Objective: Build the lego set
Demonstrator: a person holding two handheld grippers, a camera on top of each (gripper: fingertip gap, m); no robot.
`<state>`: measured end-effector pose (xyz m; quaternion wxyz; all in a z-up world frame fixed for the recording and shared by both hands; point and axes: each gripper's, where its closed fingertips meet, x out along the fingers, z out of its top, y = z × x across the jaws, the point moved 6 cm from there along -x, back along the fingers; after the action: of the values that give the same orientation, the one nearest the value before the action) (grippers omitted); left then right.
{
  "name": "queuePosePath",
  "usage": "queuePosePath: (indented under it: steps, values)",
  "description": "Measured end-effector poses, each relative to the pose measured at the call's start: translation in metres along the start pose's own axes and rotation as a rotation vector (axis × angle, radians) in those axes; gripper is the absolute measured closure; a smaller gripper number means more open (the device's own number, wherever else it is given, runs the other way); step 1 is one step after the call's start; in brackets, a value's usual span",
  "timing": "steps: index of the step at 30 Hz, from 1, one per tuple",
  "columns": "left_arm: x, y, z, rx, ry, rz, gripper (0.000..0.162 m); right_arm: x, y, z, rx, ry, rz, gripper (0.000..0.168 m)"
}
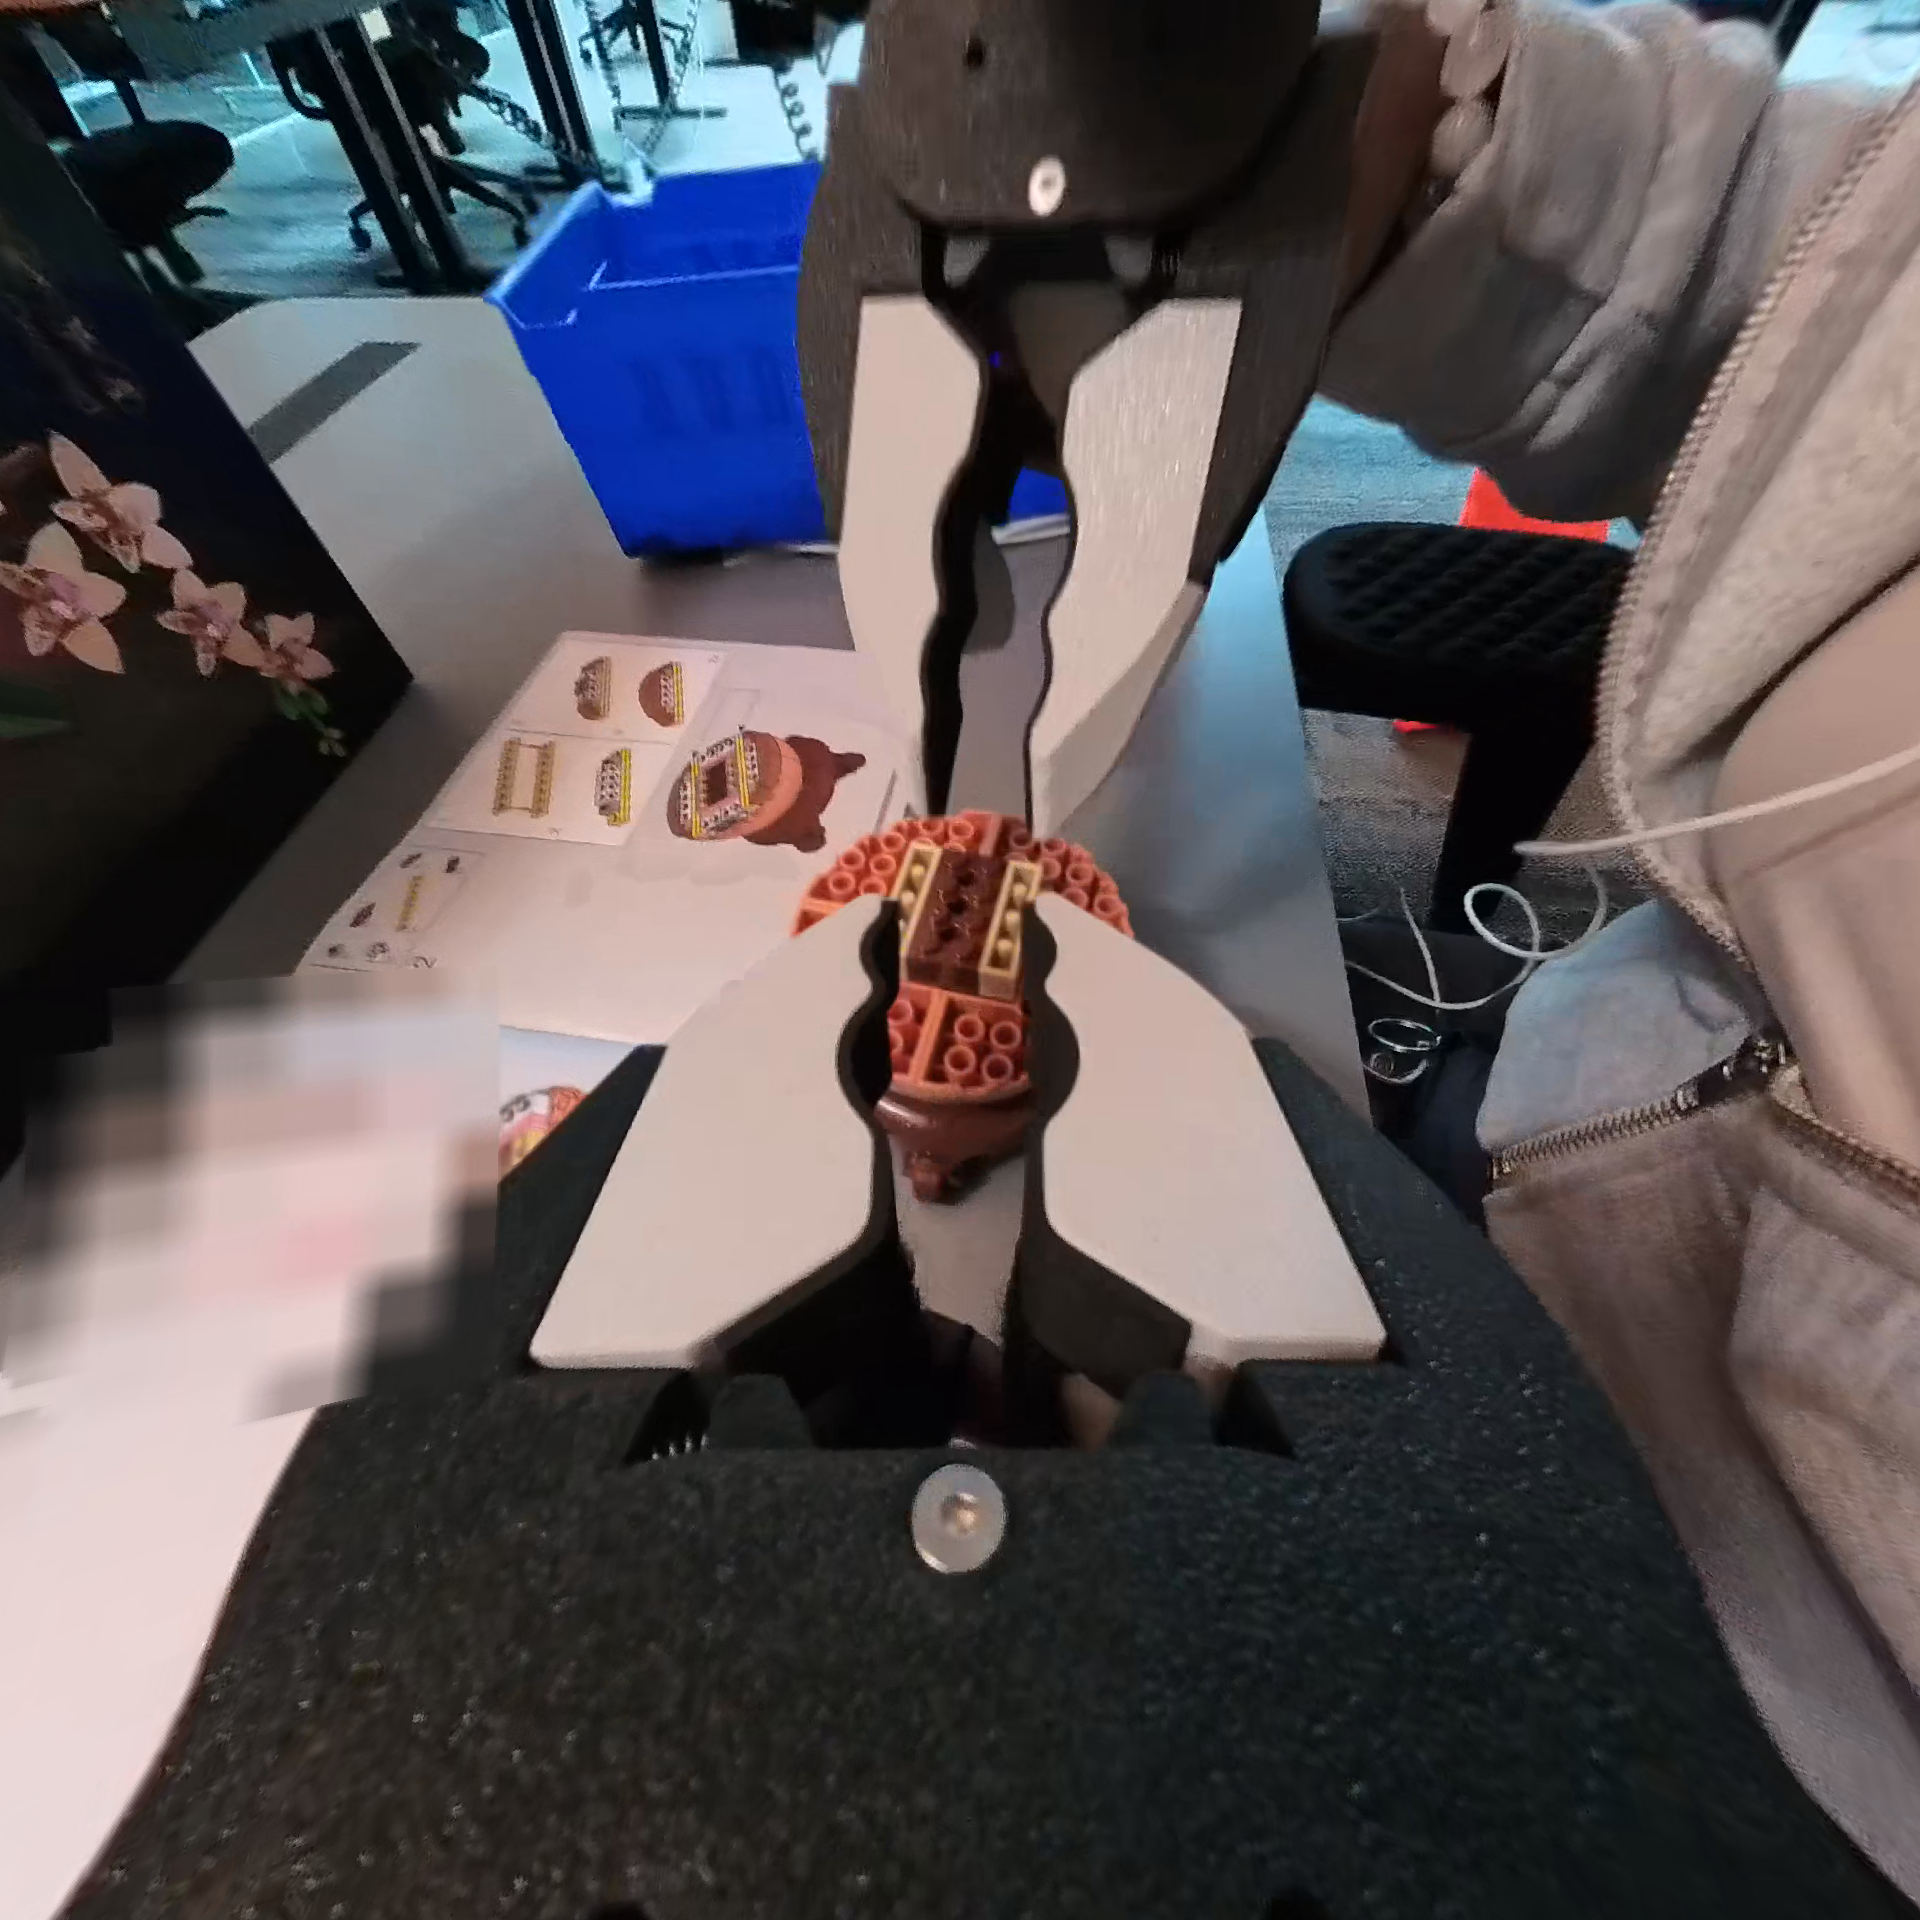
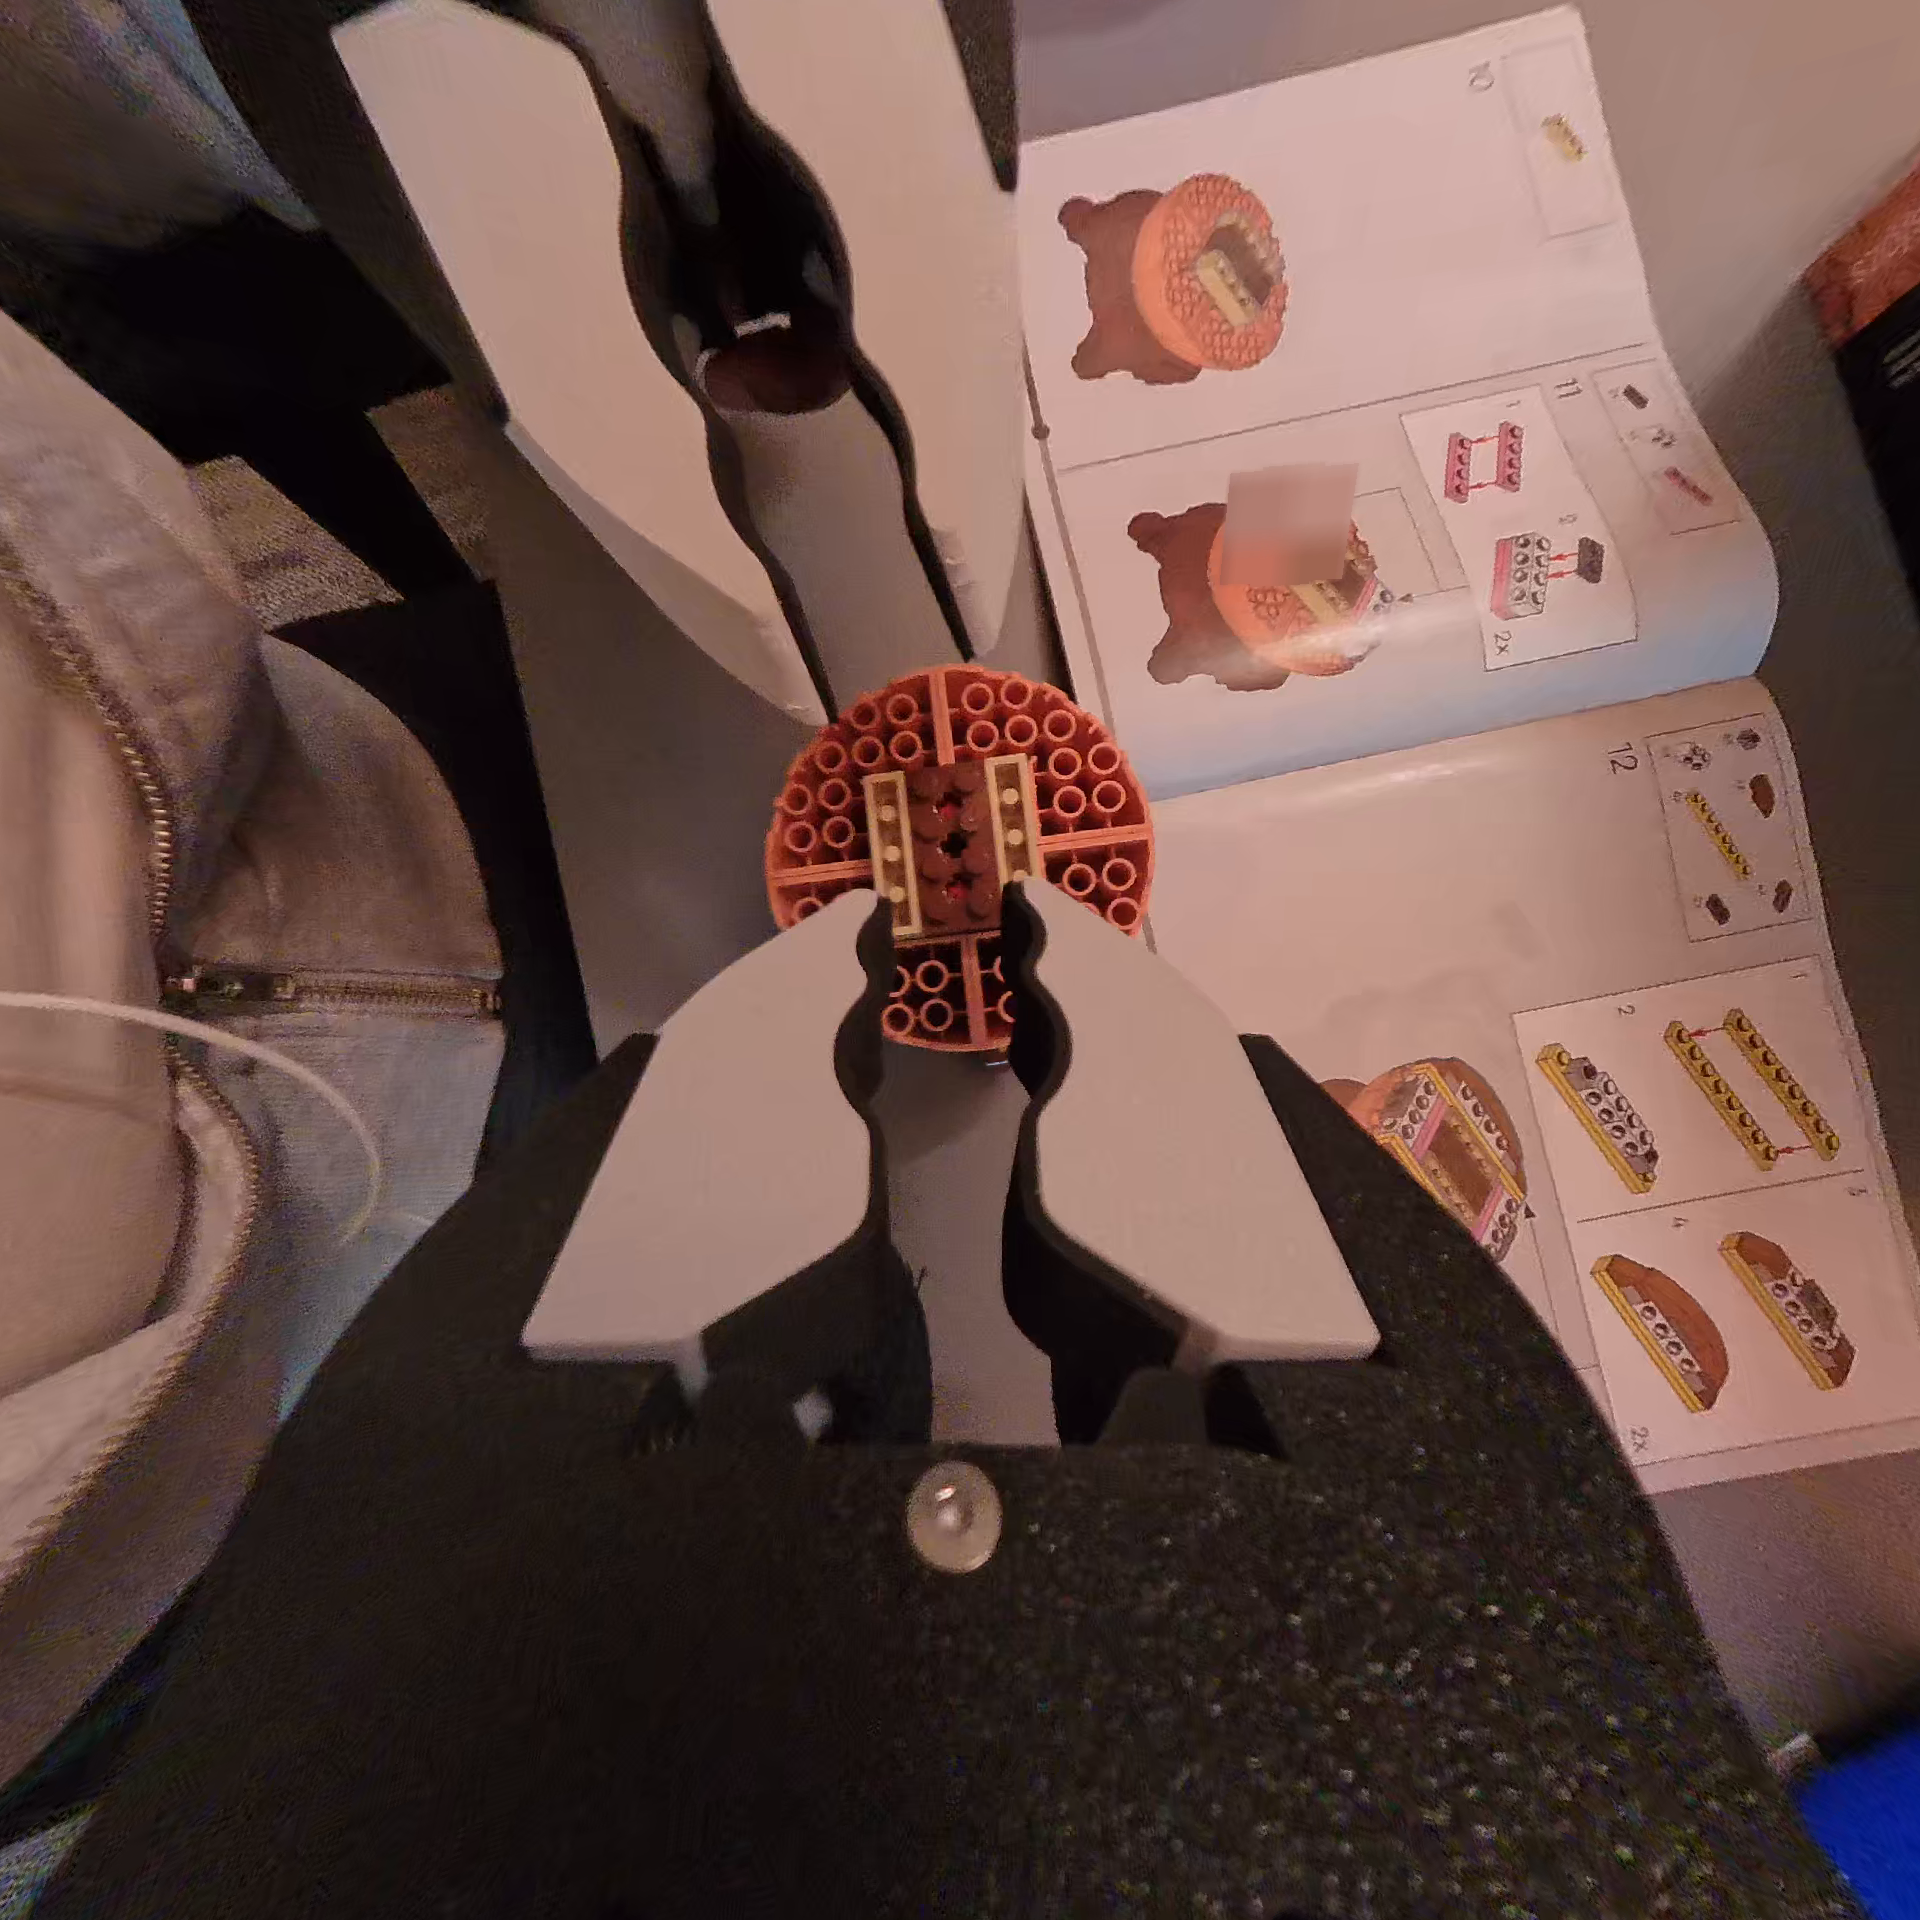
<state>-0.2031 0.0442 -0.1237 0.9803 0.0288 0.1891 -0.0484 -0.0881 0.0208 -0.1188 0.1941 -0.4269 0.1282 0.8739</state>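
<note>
The lego model is a round salmon studded plate (image 1: 862, 868) on a dark brown pot base (image 1: 956, 1132), with a tan-and-brown block (image 1: 956, 894) in its middle. My left gripper (image 1: 966, 914) is shut around the model, with the pot base between its fingers, and holds it above the table. My right gripper (image 1: 982, 816) comes from the far side, its tips closed on the block's far end. In the right wrist view the plate (image 2: 1081, 800) faces the camera. There my right gripper (image 2: 943, 902) pinches the block (image 2: 945, 831), and the left gripper (image 2: 899, 675) is behind it.
An open instruction booklet (image 1: 623, 790) lies on the grey table (image 1: 468, 499) and shows in the right wrist view (image 2: 1455, 623). A dark box with orchid pictures (image 1: 156, 623) stands at left. A blue bin (image 1: 675, 384) is behind. A black armrest (image 1: 1455, 603) and a grey hooded sleeve (image 1: 1766, 727) are at right. The grippers are tip to tip, or close to it.
</note>
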Motion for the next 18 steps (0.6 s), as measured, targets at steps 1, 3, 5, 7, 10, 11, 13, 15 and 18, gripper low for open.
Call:
queuePosePath:
  steps: [1,3,5,7,10,11,13,15,18]
  values:
    - [0.002,0.003,0.001,0.011,0.007,-0.005,0.14,0.002,-0.002,0.0,-0.007,0.007,-0.006,0.149]
    - [0.008,0.008,0.0,0.026,0.037,-0.018,0.141,0.004,-0.006,-0.001,-0.009,0.01,0.0,0.15]
    - [0.015,0.008,-0.002,0.016,0.059,-0.06,0.143,0.005,-0.006,0.0,-0.008,0.001,0.017,0.15]
    - [0.021,0.006,-0.004,0.022,0.08,-0.09,0.144,0.005,-0.006,0.0,-0.017,0.005,0.017,0.15]
    - [0.025,0.007,-0.009,0.036,0.113,-0.077,0.144,0.007,-0.006,-0.002,-0.023,0.017,0.01,0.148]
    - [0.026,0.006,-0.009,0.031,0.11,-0.084,0.146,0.008,-0.006,-0.001,-0.026,0.012,0.014,0.148]
    - [0.026,0.005,-0.01,0.023,0.114,-0.099,0.147,0.008,-0.006,-0.001,-0.028,0.015,0.01,0.15]
    - [0.026,0.006,-0.01,0.024,0.117,-0.093,0.147,0.009,-0.005,-0.001,-0.041,0.029,0.004,0.153]
    - [0.026,0.005,-0.01,0.016,0.125,-0.087,0.147,0.009,-0.002,0.001,-0.056,0.052,-0.002,0.156]
